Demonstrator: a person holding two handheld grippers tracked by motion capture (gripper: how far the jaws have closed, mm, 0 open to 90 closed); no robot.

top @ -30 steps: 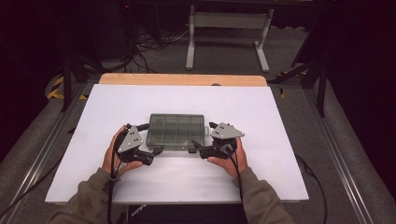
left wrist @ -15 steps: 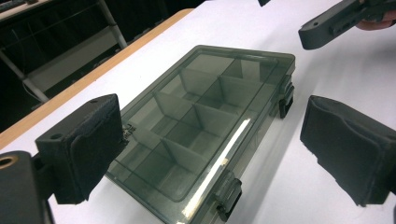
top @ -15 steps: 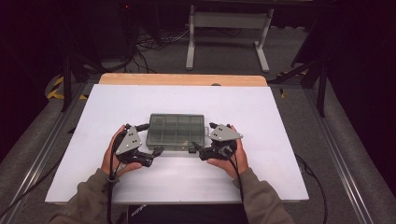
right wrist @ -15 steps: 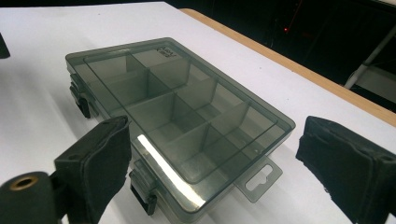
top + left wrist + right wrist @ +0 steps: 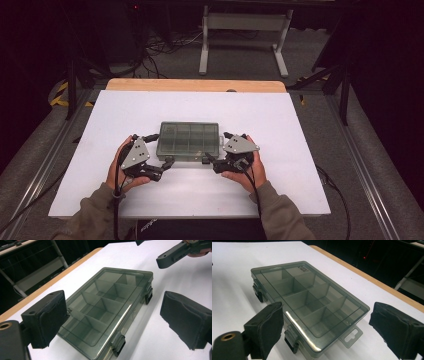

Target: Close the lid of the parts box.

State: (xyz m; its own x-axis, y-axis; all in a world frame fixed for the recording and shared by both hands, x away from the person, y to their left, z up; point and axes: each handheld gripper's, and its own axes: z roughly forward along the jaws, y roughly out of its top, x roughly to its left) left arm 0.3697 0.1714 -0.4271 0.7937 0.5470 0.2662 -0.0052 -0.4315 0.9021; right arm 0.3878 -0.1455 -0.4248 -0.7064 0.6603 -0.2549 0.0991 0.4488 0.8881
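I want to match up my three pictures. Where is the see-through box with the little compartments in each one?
High view: the box lies shut near the table's front middle, between the left gripper and right gripper.
Left gripper view: the box fills the centre, between the open jaws.
Right gripper view: the box sits in the centre, its hang tab nearest.
Shared landmark: the two dark latches on its front edge.
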